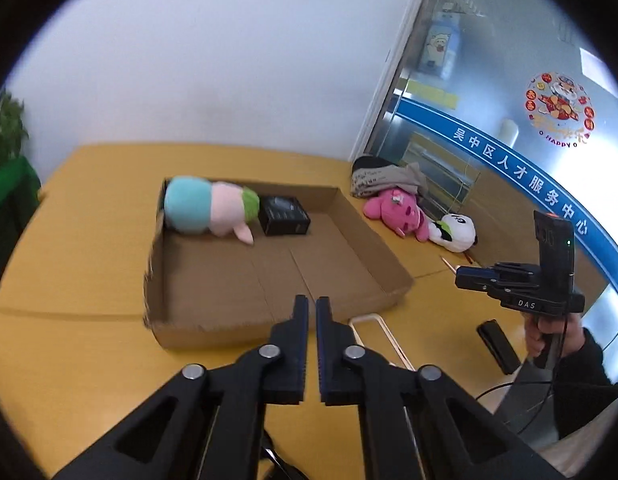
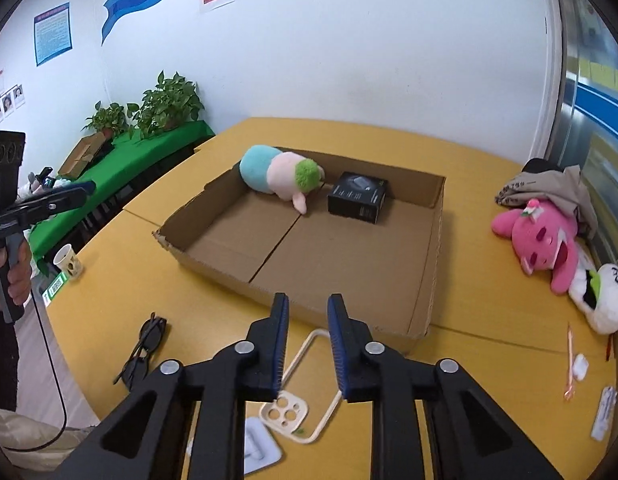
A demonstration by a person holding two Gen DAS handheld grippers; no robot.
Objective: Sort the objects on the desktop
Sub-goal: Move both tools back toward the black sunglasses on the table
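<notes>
Right wrist view: right claw point(image 2: 308, 312) slightly apart, holding nothing.
Left claw point(image 1: 312, 312): together, holding nothing.
Phone case point(image 2: 309, 364): on bench point(image 2: 489, 312), long axis toward cardboard tray point(image 2: 429, 280).

Plush toys: three – pastel plush point(image 2: 279, 176), pink plush point(image 2: 537, 240), panda plush point(image 2: 601, 296)
Black boxes: one point(image 2: 357, 198)
Cardboard trays: one point(image 2: 425, 300)
Phone cases: one point(image 2: 305, 384)
Sunglasses: one point(image 2: 143, 348)
Paper cups: one point(image 2: 69, 261)
Potted plants: two point(image 2: 169, 104)

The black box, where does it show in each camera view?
Left wrist: black box sits upper centre, at the far end of the cardboard tray.
Right wrist: black box sits centre, slightly right.
Shared landmark: the pastel plush just left of it.
</notes>
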